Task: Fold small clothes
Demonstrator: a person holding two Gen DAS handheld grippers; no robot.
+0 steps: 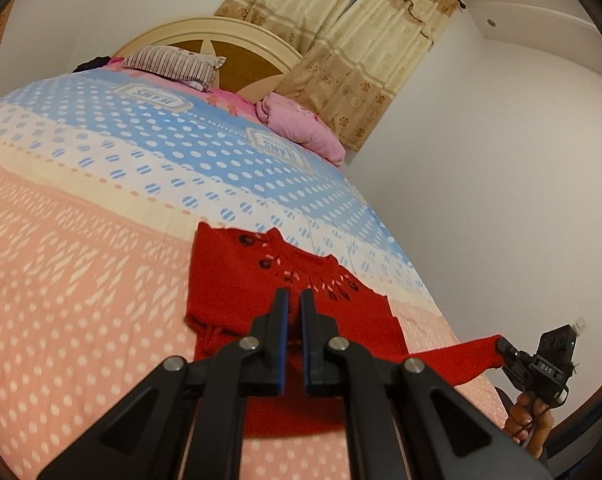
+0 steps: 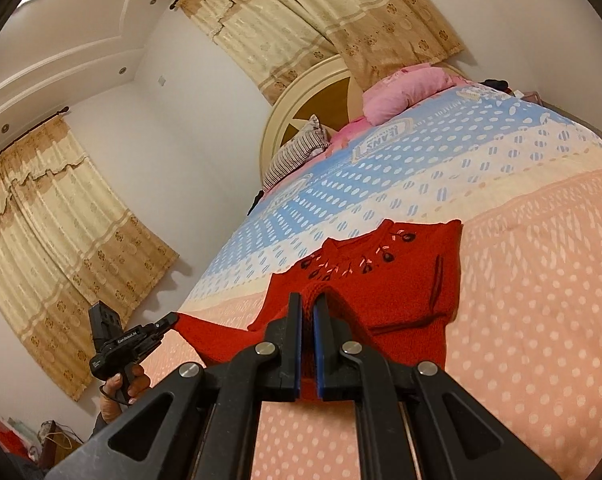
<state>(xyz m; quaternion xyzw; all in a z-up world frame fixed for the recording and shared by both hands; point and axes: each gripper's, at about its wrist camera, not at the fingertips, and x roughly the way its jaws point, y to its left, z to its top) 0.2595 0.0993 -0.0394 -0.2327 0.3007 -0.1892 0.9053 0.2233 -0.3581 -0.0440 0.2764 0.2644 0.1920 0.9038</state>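
A small red knitted sweater [image 1: 237, 292] with dark embroidered flowers at the neck lies on the bed; it also shows in the right wrist view [image 2: 397, 284]. One sleeve lies folded across its body. My left gripper [image 1: 295, 294] is shut on a fold of the red knit, seen from the right wrist view [image 2: 172, 317] gripping the stretched sleeve end. My right gripper [image 2: 307, 298] is shut on a ridge of red knit, seen from the left wrist view [image 1: 501, 342] pinching the other end of the stretched sleeve [image 1: 457, 360].
The bed cover [image 1: 81, 248] is pink and blue with white dots. A striped pillow [image 1: 173, 62] and a pink quilt [image 1: 301, 128] lie by the headboard [image 1: 237, 64]. Curtains [image 1: 353, 48] hang behind. The bed's edge runs close beside the sweater.
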